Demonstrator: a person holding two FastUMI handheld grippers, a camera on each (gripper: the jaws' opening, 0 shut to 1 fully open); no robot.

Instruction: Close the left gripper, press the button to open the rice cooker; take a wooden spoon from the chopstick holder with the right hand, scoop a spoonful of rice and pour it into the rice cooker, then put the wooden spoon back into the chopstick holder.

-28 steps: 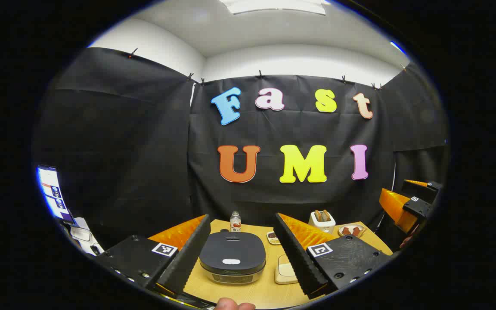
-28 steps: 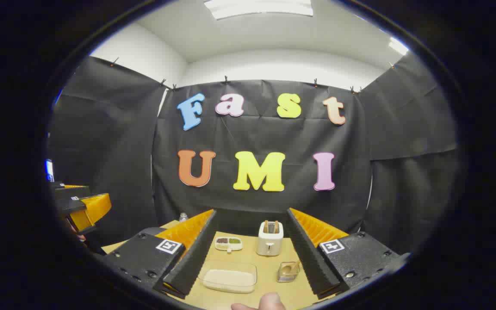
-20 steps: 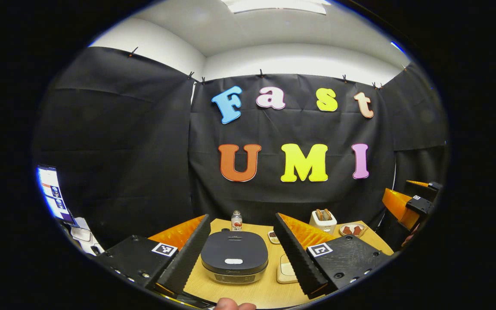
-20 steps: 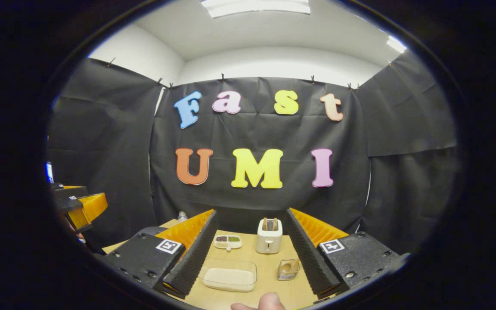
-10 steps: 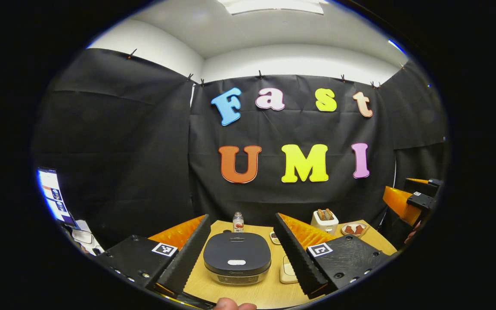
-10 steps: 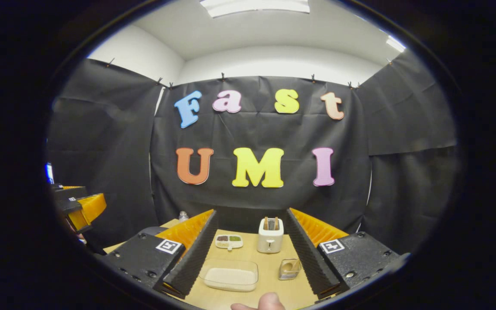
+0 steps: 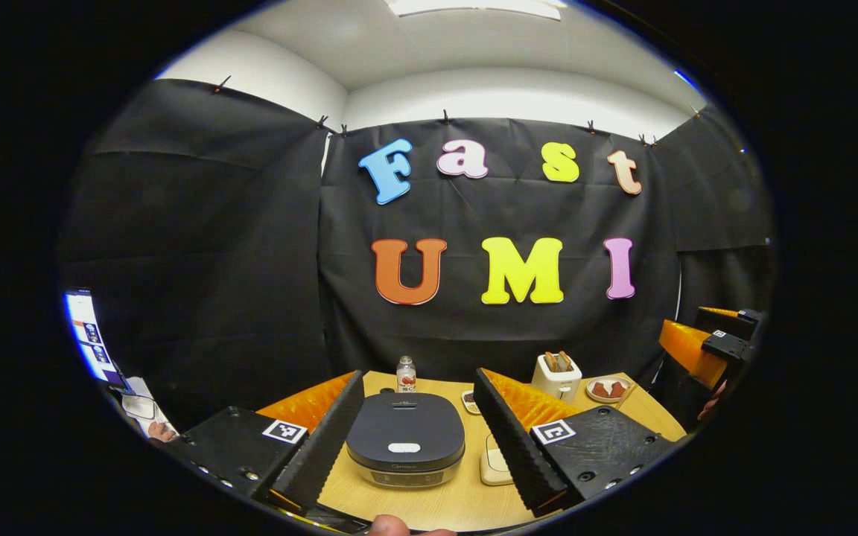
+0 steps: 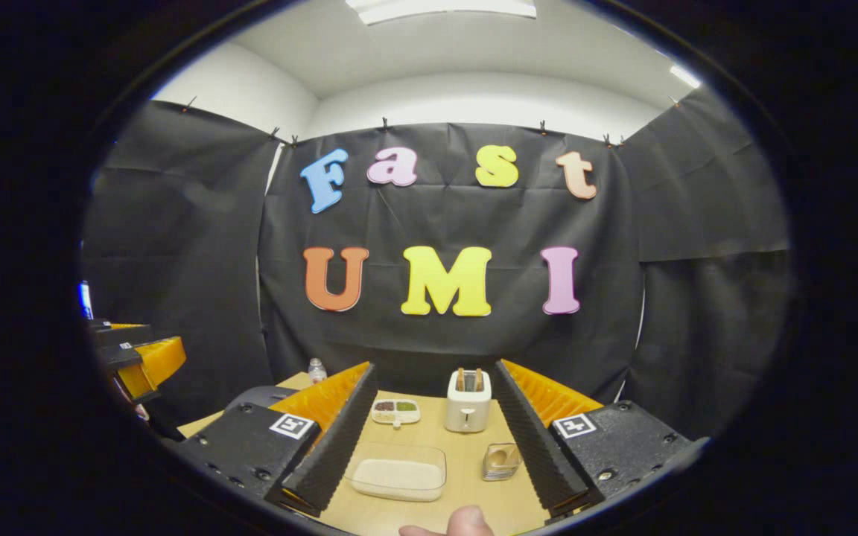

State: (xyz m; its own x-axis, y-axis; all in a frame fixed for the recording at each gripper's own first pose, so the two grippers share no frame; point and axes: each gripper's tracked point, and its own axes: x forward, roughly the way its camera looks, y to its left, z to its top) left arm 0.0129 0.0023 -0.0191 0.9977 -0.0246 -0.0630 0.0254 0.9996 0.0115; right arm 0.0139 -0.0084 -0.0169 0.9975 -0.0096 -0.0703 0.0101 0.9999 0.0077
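The dark rice cooker (image 7: pixel 405 439) sits on the wooden table (image 7: pixel 429 506) with its lid down and a white button (image 7: pixel 404 447) near the front. My left gripper (image 7: pixel 418 374) hovers above and before it, open, fingers either side with nothing held. My right gripper (image 8: pixel 434 367) is open and empty too, above a clear container of rice (image 8: pixel 398 473) and a metal chopstick holder (image 8: pixel 501 461) with the wooden spoon in it. The holder stands just inside the right finger. Each gripper shows at the other's edge: the right gripper (image 7: pixel 704 346), the left gripper (image 8: pixel 138 357).
A white toaster (image 8: pixel 468 402), a divided dish (image 8: pixel 395 411) and a small bottle (image 8: pixel 316 370) stand at the table's back. A plate of reddish food (image 7: pixel 608 388) lies beside the toaster (image 7: pixel 556 372). A lit screen (image 7: pixel 86 335) is far left. A thumb (image 8: pixel 466 521) shows at the bottom.
Both cameras have tipped down a little, so the wall has risen in view and more table shows. The rice cooker looks slightly closer. Both grippers stay open.
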